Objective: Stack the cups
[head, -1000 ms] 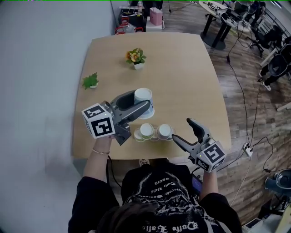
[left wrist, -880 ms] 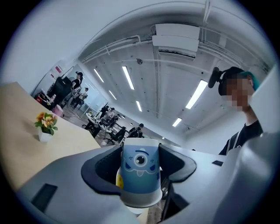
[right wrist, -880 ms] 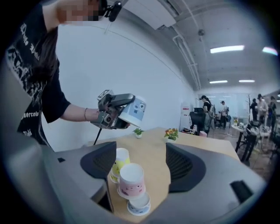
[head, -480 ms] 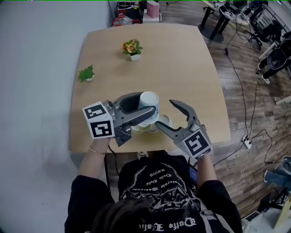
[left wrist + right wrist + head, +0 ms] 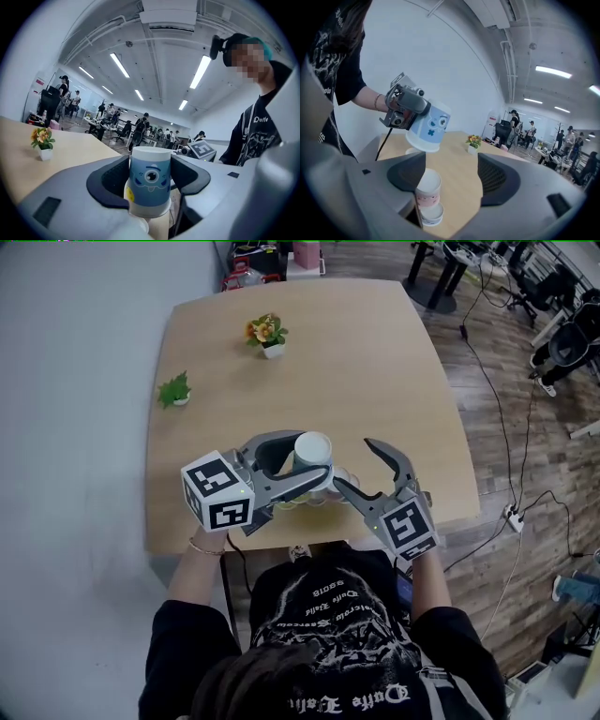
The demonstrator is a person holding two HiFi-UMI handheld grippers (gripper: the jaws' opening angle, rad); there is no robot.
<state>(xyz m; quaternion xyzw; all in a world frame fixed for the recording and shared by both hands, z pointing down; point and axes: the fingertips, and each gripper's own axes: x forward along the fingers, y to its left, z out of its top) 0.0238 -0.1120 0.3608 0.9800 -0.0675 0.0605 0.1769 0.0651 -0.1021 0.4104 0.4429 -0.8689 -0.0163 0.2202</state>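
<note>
Blue cup [image 5: 313, 447] in left gripper [image 5: 310, 465], nearer front table edge [image 5: 173, 545]

- A light wooden bench [image 5: 375, 371] with round corners stands next to a plain grey wall [image 5: 66, 427].
- The floor [image 5: 525, 456] is made of dark wood planks.
- A small pot of orange flowers [image 5: 266, 333] and a little green plant [image 5: 174, 390] sit apart on the far end of the bench.
- Long bright lights [image 5: 119, 64] run across the ceiling [image 5: 159, 61].
- Black chairs [image 5: 555, 345] and people [image 5: 139, 127] are far off.
</note>
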